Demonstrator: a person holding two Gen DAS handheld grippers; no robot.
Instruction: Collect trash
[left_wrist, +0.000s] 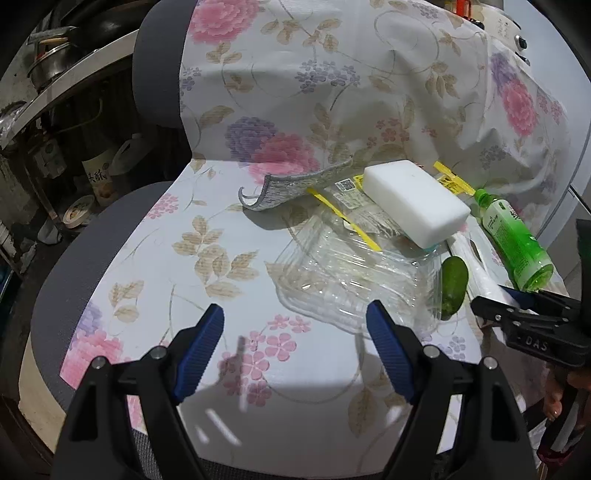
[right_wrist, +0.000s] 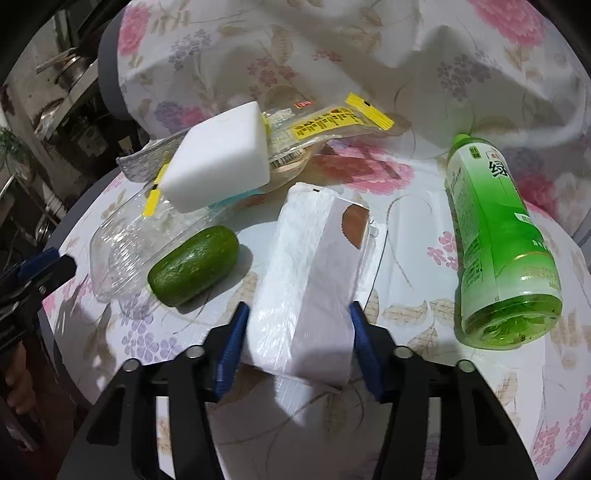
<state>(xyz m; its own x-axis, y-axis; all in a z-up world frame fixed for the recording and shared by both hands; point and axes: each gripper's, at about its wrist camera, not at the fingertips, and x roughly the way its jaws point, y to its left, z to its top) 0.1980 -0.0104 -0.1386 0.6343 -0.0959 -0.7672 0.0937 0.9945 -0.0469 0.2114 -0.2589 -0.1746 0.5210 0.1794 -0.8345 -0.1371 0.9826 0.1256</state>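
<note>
On the floral seat, right claw (right_wrist: 295, 332) gripping white paper bag (right_wrist: 314, 266), left claw (left_wrist: 295, 332) wide, empty

We read the large Chinese character 绿 on the green bottle's label (right_wrist: 496, 173) at right, "DAS" on the black right gripper (left_wrist: 526, 295) at the right edge, smaller print on the yellow wrapper (right_wrist: 325, 122) too fine for us

yellow-edged wrapper (right_wrist: 325, 129) half under white block (right_wrist: 218, 158), clear tray (left_wrist: 351, 273) partly covered, shelf clutter (left_wrist: 55, 155) indistinct
</note>
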